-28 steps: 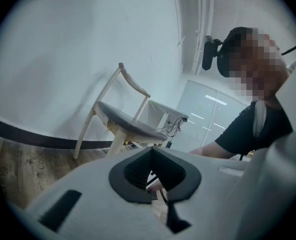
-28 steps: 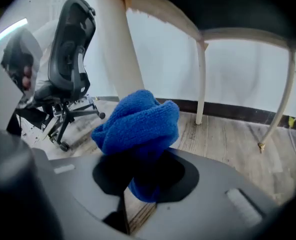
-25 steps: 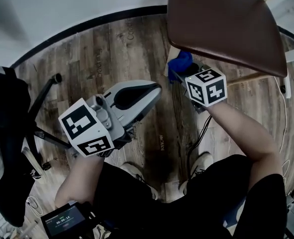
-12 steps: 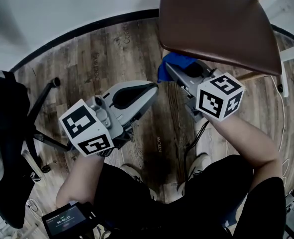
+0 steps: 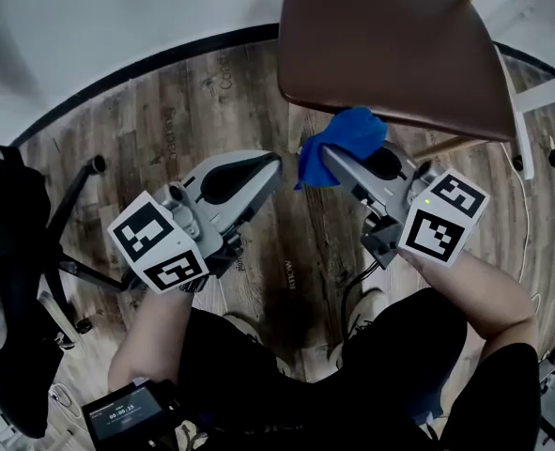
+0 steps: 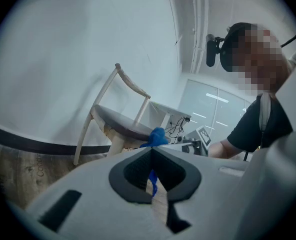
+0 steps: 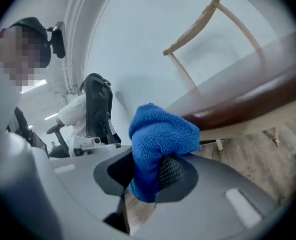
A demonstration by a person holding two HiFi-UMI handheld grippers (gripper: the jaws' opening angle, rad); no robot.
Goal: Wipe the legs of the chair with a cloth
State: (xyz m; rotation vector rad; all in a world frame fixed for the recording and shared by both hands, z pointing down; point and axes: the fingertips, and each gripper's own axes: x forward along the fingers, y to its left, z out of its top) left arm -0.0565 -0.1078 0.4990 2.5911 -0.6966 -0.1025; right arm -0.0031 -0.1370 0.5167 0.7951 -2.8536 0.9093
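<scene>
A black office chair (image 5: 9, 252) stands on wooden floor (image 5: 164, 130).

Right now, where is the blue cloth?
In the head view the blue cloth sits right of centre, pinched by the right gripper, just off the near edge of the brown chair seat.

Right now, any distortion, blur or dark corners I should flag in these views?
Head view: black baseboard bows into an arc, brown chair seat sharp. Left gripper view: black fisheye corners, near foreground soft. Right gripper view: same dark corners; blue microfibre cloth crisp, weave visible.
</scene>
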